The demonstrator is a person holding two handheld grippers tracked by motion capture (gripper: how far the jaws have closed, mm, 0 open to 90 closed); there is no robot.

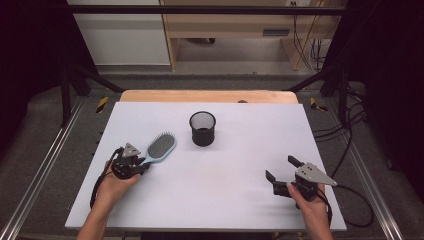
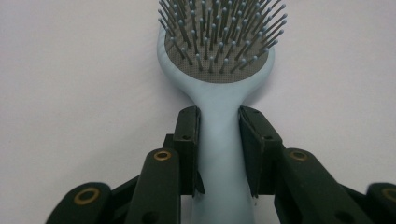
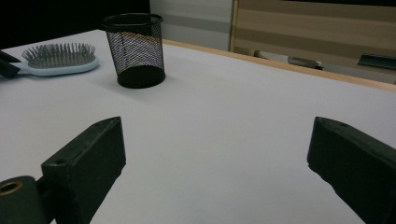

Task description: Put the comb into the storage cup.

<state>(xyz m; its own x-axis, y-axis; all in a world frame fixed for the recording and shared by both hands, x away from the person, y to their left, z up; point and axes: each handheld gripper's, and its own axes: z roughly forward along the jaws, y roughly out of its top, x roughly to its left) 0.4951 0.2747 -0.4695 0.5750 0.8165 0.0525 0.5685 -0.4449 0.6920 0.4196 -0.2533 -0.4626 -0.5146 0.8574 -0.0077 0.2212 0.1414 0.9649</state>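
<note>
A light blue hairbrush with grey bristles lies bristles-up on the white table, left of centre. My left gripper is shut on its handle; in the left gripper view both pads press the handle's sides and the brush head points away from me. The brush also appears at the far left of the right gripper view. My right gripper rests on the table at the right, its jaws wide open with nothing between them.
A black mesh pen cup stands upright near the table's middle back, also seen as the mesh cup from the right gripper. The white table top ends in a wooden strip at the far edge. Cables lie on the floor at right.
</note>
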